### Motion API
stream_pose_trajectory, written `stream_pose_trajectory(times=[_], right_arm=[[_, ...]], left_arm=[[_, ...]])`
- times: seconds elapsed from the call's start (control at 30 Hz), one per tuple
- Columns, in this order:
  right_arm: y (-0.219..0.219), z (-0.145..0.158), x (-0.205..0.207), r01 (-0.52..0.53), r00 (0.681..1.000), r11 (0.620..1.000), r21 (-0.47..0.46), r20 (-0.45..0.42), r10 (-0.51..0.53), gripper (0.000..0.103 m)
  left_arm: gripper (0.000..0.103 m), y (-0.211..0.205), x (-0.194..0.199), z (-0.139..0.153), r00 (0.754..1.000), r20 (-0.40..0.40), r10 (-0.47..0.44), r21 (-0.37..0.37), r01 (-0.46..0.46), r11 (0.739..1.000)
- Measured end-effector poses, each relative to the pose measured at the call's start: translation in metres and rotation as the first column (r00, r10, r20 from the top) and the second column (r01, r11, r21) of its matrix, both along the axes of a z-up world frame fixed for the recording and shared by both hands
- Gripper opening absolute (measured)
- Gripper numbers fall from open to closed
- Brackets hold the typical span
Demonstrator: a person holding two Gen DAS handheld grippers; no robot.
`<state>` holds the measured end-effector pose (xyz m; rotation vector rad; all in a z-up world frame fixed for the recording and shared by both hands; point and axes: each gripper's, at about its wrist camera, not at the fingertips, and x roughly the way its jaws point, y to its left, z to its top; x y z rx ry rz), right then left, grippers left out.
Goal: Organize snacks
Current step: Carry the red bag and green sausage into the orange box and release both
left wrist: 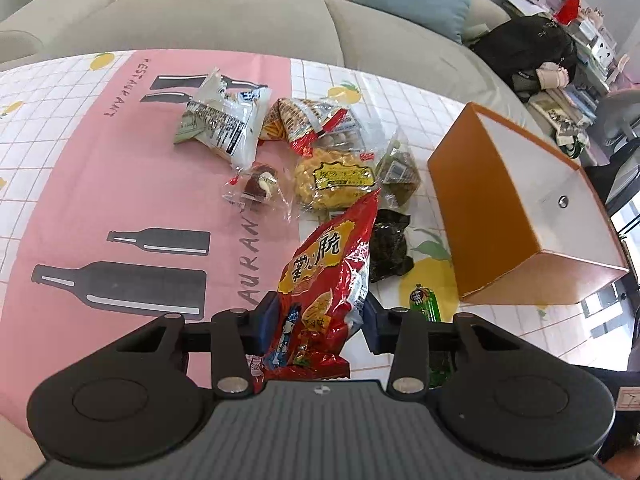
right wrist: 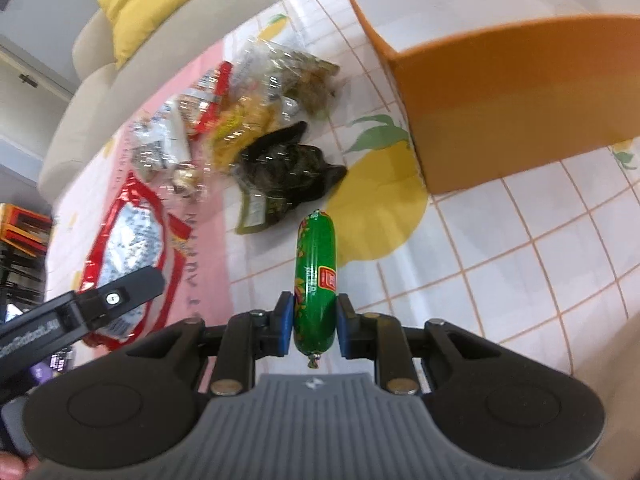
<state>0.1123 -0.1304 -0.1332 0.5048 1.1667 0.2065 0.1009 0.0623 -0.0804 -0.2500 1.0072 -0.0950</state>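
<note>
Crinkly red chip bag [left wrist: 320, 276] is sitting clamped in left gripper [left wrist: 318, 322]; right gripper [right wrist: 314, 322] is pinching glossy green sausage tube [right wrist: 315, 276] near orange box [right wrist: 516, 92].

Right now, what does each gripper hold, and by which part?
Left gripper: red bag, gripped at its lower part. Right gripper: green sausage, gripped near its knotted near end.

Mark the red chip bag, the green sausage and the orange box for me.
red chip bag [left wrist: 320, 280], left wrist view, on the printed front.
green sausage [right wrist: 315, 276], right wrist view, mid-length of the wrapper.
orange box [left wrist: 476, 216], left wrist view, on its orange side wall.
</note>
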Motion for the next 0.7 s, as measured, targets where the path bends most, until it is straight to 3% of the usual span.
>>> stream_pose_trajectory(times=[0.4, 0.7], right_arm=[[-0.02, 0.056, -0.016, -0.011, 0.991, 0.997, 0.075, 0.137, 0.001, 0.019], [-0.057, 0.094, -0.013, -0.027, 0.97, 0.999, 0.038, 0.241, 0.017, 0.019]], left_arm=[[0.044, -0.015, -0.004, 0.043, 0.996, 0.089, -0.005, -0.061, 0.011, 0.998], [0.042, -0.039, 0.018, 0.07, 0.987, 0.139, -0.074, -0.129, 0.092, 0.987]])
